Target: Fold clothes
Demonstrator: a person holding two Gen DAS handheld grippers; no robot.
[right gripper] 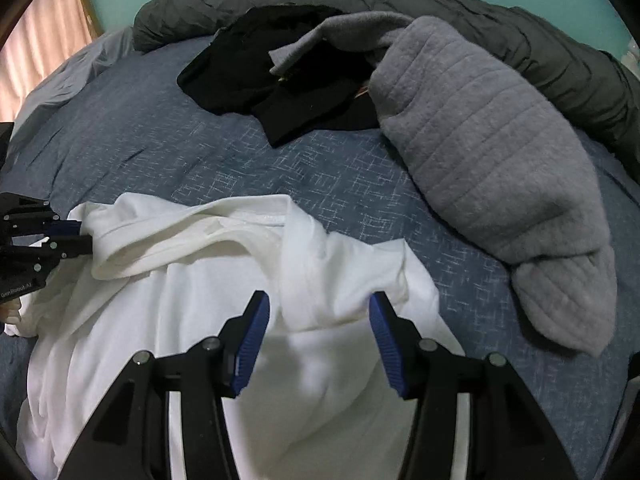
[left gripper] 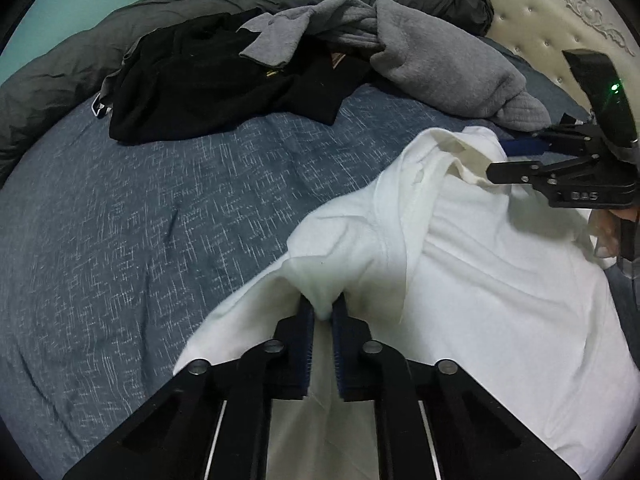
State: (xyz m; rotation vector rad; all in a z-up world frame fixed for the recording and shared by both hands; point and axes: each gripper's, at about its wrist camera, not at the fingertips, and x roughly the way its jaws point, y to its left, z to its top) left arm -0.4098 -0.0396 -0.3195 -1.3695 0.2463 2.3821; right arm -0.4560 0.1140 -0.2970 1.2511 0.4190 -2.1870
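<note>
Left gripper (left gripper: 323,312): jaws closed on a pinched fold of the white shirt (left gripper: 480,264), which bunches up between the blue pads and spreads away ahead and to the right of them across the blue patterned bedspread (left gripper: 140,208). Left of these jaws the bedspread lies bare. Well ahead of them rests a black garment (left gripper: 208,92), and to its right a grey fleece garment (left gripper: 432,64) partly overlaps it; a dark grey duvet (left gripper: 72,56) runs along the far edge of the bed, with a cream padded headboard (left gripper: 560,20) at the far right.

Right gripper (right gripper: 318,316): jaws standing apart, straddling a raised ridge of the white shirt without pressing on it; the shirt extends under and to the left of the jaws. Just ahead of them lies bedspread, farther ahead the black garment, and ahead to the right the grey fleece garment. In the left wrist view this gripper hovers at the shirt's far right corner.
</note>
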